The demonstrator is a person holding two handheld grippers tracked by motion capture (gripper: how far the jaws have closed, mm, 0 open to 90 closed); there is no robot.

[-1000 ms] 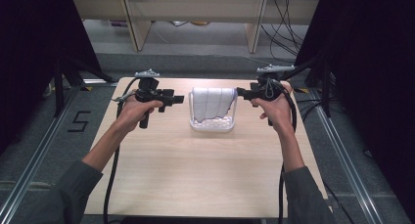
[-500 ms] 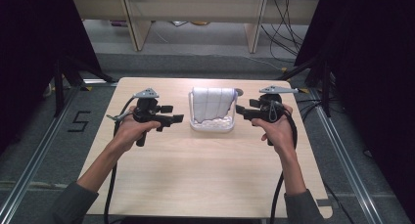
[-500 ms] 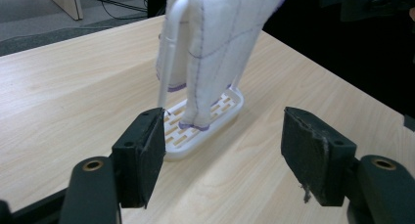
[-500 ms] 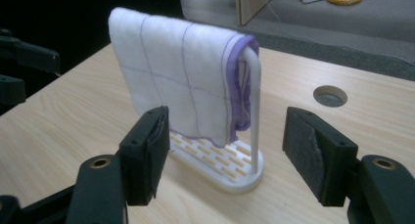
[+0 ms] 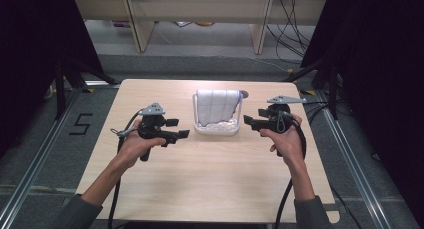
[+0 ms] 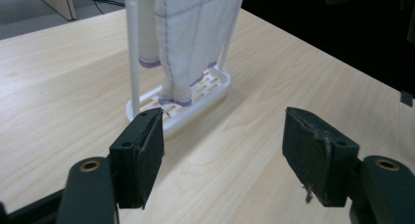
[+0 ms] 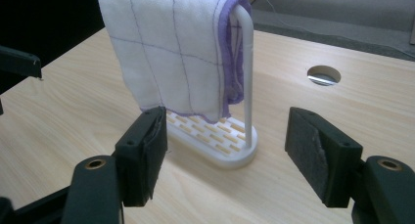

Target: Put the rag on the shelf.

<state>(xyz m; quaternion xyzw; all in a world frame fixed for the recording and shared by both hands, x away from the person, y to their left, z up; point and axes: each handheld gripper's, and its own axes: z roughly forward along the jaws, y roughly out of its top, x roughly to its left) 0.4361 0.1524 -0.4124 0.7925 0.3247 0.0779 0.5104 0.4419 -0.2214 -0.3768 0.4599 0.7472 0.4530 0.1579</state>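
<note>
Both tongs (image 5: 184, 128) (image 5: 247, 121) drawn nearer person, one towel (image 5: 216, 106), one rack (image 5: 217, 130)

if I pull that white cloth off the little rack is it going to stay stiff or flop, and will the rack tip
The cloth will probably flop: it hangs over the white rack in soft folds, purple hem curling. It looks thin, so likely light. The rack seems a slim hoop frame on a small slotted base, so it may tip or slide if the cloth drags; lifting upward seems safer.
</note>
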